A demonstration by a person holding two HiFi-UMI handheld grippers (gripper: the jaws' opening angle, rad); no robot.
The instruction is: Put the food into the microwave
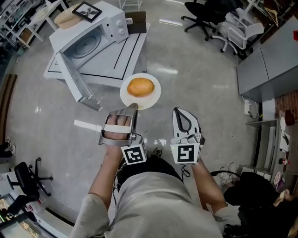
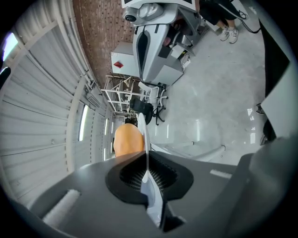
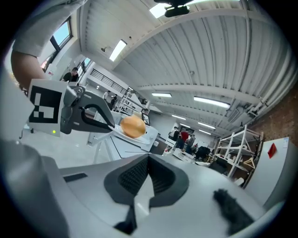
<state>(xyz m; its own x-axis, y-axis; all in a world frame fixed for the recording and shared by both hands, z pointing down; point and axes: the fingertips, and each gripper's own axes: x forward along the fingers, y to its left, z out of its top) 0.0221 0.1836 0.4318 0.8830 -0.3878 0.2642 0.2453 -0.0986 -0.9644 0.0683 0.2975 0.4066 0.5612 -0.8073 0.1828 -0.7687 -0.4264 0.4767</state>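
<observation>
An orange bun (image 1: 140, 86) lies on a white plate (image 1: 151, 98) held above the floor. My left gripper (image 1: 135, 108) is shut on the plate's near rim. In the left gripper view the plate's edge (image 2: 144, 132) runs between the closed jaws, with the bun (image 2: 128, 141) just beyond them. My right gripper (image 1: 179, 112) is beside it on the right, shut with nothing in it (image 3: 149, 160). From the right gripper view the bun (image 3: 133, 126) and the left gripper (image 3: 88, 116) are at the left. The white microwave (image 1: 91, 35) stands ahead at the upper left, its door (image 1: 77, 82) swung open.
The microwave sits on a low white platform (image 1: 125, 58). A picture frame (image 1: 87, 11) and a pale board (image 1: 67, 19) lie on top of it. Office chairs (image 1: 209, 18) stand at the upper right, a grey cabinet (image 1: 270, 65) at the right, another chair (image 1: 25, 179) at the lower left.
</observation>
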